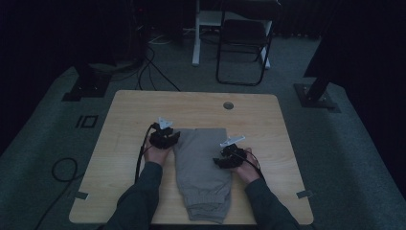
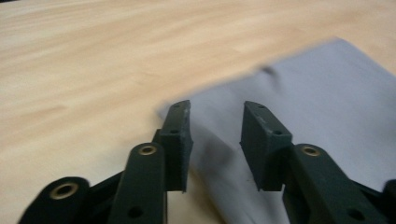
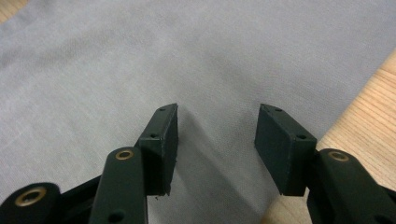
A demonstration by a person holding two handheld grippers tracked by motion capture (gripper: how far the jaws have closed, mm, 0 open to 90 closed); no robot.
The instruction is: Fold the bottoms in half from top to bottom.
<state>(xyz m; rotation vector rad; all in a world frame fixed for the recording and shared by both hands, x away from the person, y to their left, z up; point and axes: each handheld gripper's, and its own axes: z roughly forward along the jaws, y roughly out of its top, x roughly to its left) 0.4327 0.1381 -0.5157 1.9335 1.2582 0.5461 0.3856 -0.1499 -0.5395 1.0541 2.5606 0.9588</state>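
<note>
Tongs at both sides of folded trousers

Grey trousers lie folded lengthwise on the counter, cuffs toward the person's edge, far end squared off near the counter's middle. No containers on the counter; a small round grommet sits in its far part.

Left tongs rest at the trousers' far left corner, held by the left hand. In the left gripper view the tongs stand apart, nothing between them; cloth lies under and ahead of the gap, its corner edge beside the left-hand jaw, bare wood beyond.

Right tongs sit at the trousers' right edge, about mid-length, held by the right hand. In the right gripper view the tongs are also apart and empty, cloth beneath them; the cloth's edge runs under the right-hand jaw, with wood outside it.

Room is dim. A folding chair stands on the floor beyond the counter.
</note>
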